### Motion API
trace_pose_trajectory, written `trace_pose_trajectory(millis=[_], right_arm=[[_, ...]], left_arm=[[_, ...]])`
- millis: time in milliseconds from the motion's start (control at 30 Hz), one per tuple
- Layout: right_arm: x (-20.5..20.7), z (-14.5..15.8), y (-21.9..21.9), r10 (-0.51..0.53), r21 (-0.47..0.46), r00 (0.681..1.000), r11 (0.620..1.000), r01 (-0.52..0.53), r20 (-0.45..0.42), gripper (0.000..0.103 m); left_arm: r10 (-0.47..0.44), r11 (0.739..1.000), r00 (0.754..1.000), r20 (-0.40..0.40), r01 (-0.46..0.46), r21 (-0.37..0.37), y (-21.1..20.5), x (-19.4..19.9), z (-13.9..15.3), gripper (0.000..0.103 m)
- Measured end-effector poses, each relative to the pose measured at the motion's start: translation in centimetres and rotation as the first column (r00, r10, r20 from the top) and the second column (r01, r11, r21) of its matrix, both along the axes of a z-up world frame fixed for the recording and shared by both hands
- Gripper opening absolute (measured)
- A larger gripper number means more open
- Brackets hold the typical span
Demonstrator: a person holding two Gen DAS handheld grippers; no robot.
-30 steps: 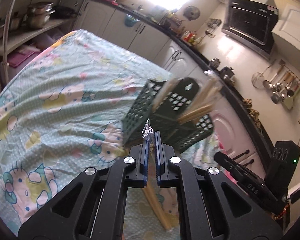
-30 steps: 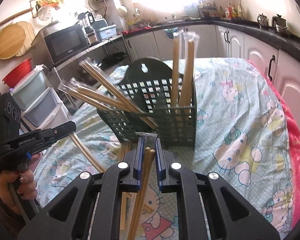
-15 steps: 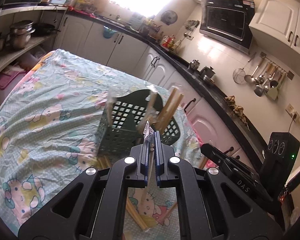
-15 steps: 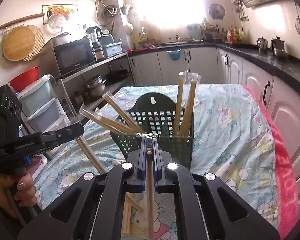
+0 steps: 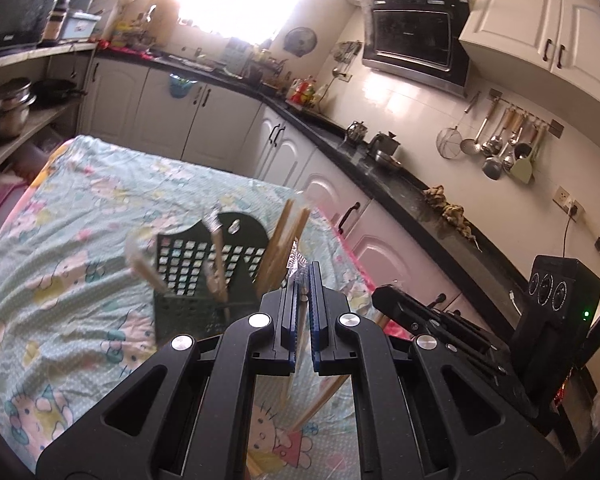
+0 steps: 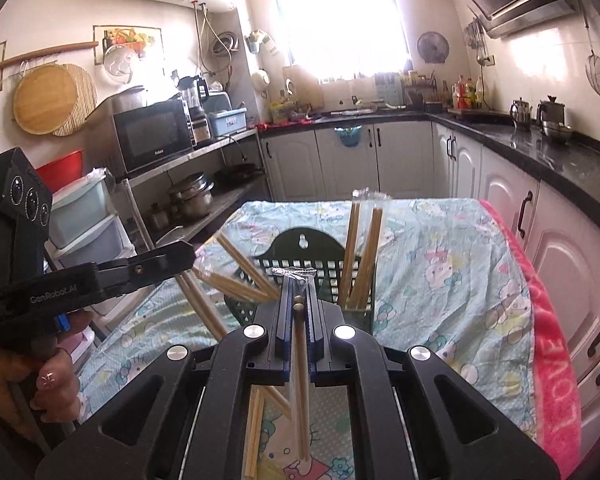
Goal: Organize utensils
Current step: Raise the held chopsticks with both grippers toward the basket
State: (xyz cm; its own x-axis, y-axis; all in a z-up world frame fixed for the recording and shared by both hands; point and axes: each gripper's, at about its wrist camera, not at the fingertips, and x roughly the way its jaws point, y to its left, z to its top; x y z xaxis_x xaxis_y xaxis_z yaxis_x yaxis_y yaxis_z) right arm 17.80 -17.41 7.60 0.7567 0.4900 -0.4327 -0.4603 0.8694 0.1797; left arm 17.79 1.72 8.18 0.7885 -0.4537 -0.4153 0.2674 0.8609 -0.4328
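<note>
A dark green slotted basket (image 5: 204, 252) (image 6: 300, 246) stands on the table and holds several plastic-wrapped wooden chopstick pairs (image 6: 362, 252) leaning in it. My left gripper (image 5: 303, 280) is shut on a wrapped chopstick pair (image 5: 290, 380) that hangs below its jaws, above and in front of the basket. My right gripper (image 6: 298, 286) is shut on another wrapped pair (image 6: 301, 384), its top end and wrapper showing between the pads. In the right wrist view the left gripper (image 6: 176, 258) sits left of the basket, held by a hand (image 6: 40, 380).
The table wears a pale blue cartoon-print cloth (image 5: 80, 240) with a pink towel (image 6: 552, 360) on its right edge. More chopsticks (image 6: 254, 428) lie on the cloth under the grippers. Kitchen cabinets, a counter and shelves with pots surround the table.
Both grippers have risen with their chopstick pairs, so the basket now sits lower and farther off. The right pair now hangs straight between the closed jaws.
</note>
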Motion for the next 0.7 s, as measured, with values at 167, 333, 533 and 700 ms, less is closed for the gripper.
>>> trace_pose_trajectory(millis=[167,333,533,700], right_arm=[[0.0,1.3,-0.3,-0.005,0.008,0.999,1.000,0.005,0.036,0.006],[0.0,2.7,-0.6,-0.009,0.014,0.997,1.000,0.008,0.076,0.006],[0.2,4.4,-0.8,-0.013,0.024,0.993,1.000,0.010,0.120,0.006],[0.4,5.7,-0.7,-0.015,0.030,0.988,1.000,0.010,0.155,0.006]], left_arm=[[-0.014,1.000,0.999,0.031,0.013,0.010,-0.8,0.5,1.3,0.002],[-0.019,1.000,0.998,0.062,0.017,0.017,-1.1,0.9,2.7,0.002],[-0.014,1.000,0.995,0.097,0.013,0.016,-1.2,1.3,4.3,0.002],[-0.013,1.000,0.993,0.120,0.011,0.019,-1.2,1.7,5.5,0.002]])
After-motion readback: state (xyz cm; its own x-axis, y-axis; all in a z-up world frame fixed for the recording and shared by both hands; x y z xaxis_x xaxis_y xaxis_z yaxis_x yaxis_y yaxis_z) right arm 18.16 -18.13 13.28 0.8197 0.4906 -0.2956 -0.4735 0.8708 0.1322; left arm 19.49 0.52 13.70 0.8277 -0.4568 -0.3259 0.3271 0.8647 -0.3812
